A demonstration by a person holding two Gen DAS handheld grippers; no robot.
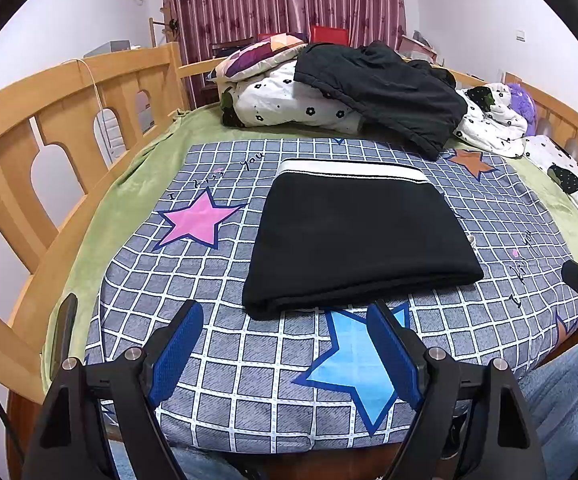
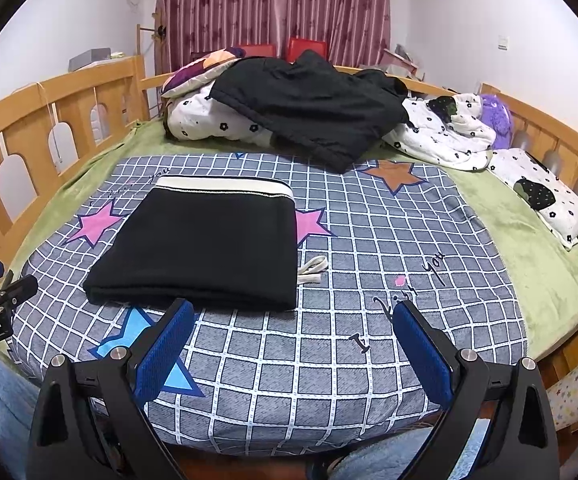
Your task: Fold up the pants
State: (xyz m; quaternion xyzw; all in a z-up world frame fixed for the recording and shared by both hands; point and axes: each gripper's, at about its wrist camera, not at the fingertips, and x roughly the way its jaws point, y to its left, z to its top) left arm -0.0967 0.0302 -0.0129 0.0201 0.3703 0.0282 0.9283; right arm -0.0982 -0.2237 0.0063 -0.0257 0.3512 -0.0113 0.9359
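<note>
Bed [image 1: 89, 216]: wooden-railed, green blanket, with a grey checked star-print sheet [image 1: 249, 380] spread over the near part.
Bedding heap [image 2: 217, 120]: rumpled flowered quilts and a dark garment [image 2: 313, 108] piled at the far end, well apart from the work area.
Pants [image 1: 353, 236]: black, lying flat on the checked sheet as a neat rectangle of layers; the white waistband [image 1: 353, 170] is at the far edge, the thick folded edge nearest the grippers.
Drawstring [image 2: 312, 269]: a white cord end pokes out beside the pants' right edge.
Left gripper [image 1: 285, 328]: jaws wide apart and empty, hovering above the sheet just short of the near folded edge.
Right gripper [image 2: 289, 328]: jaws wide apart, nothing between them, near the pants' right corner.
Step in hand: the fold looks finished or nearly so; both grippers are clear of the cloth.
Next move: if anything, tuck in the stray drawstring or square the edges, which calls for a light pinch without dragging the layers.
</note>
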